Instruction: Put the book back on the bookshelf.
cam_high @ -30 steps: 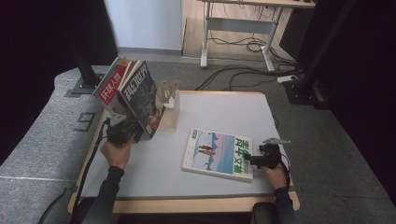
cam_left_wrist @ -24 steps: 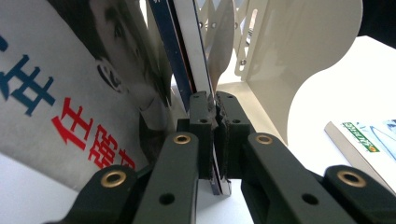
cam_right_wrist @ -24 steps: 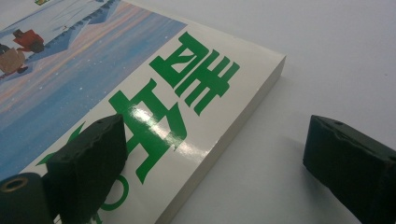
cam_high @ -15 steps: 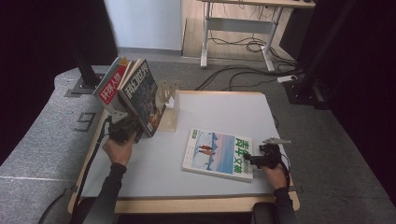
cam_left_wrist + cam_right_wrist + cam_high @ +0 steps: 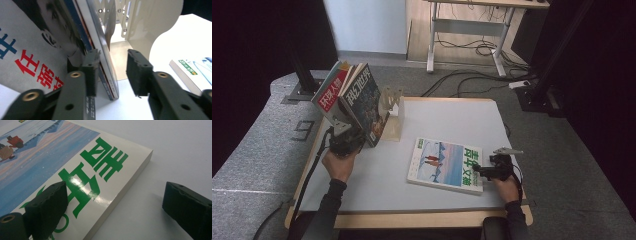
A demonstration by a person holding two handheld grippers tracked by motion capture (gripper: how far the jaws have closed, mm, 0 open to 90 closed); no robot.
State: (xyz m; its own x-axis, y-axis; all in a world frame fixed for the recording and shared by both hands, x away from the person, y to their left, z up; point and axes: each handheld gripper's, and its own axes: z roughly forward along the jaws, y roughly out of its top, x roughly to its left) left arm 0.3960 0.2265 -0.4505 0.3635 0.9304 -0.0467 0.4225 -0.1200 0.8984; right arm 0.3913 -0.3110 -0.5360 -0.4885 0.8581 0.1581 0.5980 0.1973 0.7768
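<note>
Two magazines lean against a beige bookend rack (image 5: 393,107) at the table's far left: one with red characters (image 5: 332,92) and a dark one (image 5: 364,100). My left gripper (image 5: 346,142) is at their lower edge. Its jaws have just been opening and now stand apart (image 5: 112,60). The glossy magazine's bottom corner (image 5: 100,47) is between them, by the left pad and off the right pad. A book with a snowy cover and green characters (image 5: 444,162) lies flat at the front right. My right gripper (image 5: 482,171) is open (image 5: 115,195) astride its near corner (image 5: 62,152), touching nothing.
The white table top (image 5: 447,120) has a wooden rim. The rack's curved plate (image 5: 147,22) stands just right of the magazines. Beyond the table there are a desk frame and cables on the grey floor, with dark curtains on both sides.
The left hand has shifted only slightly at the foot of the magazines, which lean as before. The right hand and the flat book have stayed put.
</note>
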